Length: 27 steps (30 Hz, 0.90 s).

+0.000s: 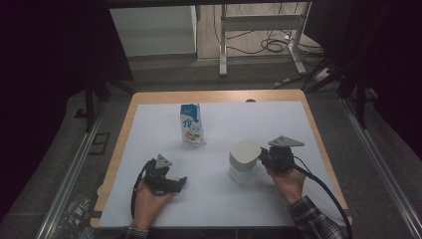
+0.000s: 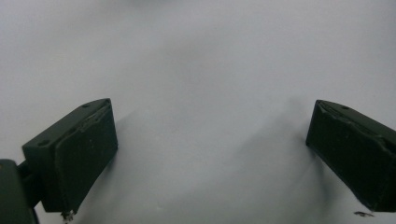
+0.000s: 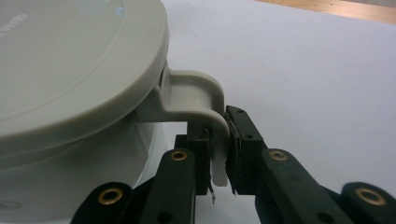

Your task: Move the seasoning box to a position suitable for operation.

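A white lidded pot (image 1: 243, 162) with a side handle stands right of centre on the white mat (image 1: 278, 124). My right gripper (image 1: 263, 158) sits just to its right. In the right gripper view the pot's grey-white lid (image 3: 70, 65) is close up, and my right gripper (image 3: 223, 163) is shut on the curved handle (image 3: 196, 95), with both pads pressed against its lower tab. My left gripper (image 1: 180, 181) lies low over the mat at the front left, pointing right. Its jaws stand wide apart in the left gripper view (image 2: 212, 116), with bare mat between them.
A blue and white carton (image 1: 191, 123) stands upright on the mat behind the pot and to its left. The mat covers a wooden table (image 1: 219, 96), whose edge shows around it. Beyond the table lie a desk frame and cables on the floor.
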Each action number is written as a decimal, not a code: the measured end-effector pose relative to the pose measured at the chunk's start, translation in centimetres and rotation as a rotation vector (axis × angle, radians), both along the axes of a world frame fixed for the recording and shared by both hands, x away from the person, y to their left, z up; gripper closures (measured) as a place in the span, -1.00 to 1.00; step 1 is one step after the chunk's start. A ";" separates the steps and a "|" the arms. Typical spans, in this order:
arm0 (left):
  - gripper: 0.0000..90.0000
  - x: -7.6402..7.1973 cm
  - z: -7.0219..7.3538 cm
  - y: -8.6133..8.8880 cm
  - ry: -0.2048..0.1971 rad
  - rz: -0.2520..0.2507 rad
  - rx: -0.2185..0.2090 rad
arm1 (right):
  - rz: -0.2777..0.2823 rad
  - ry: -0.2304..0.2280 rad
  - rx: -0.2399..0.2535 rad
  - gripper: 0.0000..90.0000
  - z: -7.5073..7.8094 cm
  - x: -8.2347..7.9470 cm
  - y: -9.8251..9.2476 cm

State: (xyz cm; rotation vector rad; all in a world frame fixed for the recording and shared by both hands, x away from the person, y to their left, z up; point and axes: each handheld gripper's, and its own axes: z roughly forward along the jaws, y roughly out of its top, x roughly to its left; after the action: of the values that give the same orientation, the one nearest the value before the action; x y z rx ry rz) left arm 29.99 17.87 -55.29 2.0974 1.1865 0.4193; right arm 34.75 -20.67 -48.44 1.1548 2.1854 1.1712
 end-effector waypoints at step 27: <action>-0.95 0.0 0.0 0.0 0.000 0.000 0.000 | 0.067 -0.006 -0.091 0.48 -1.6 -0.5 0.0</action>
State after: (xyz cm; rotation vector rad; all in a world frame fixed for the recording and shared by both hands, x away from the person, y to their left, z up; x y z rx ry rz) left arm 29.99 17.86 -55.30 2.0973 1.1865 0.4186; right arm 34.24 -20.70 -50.00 1.0468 2.2640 1.0883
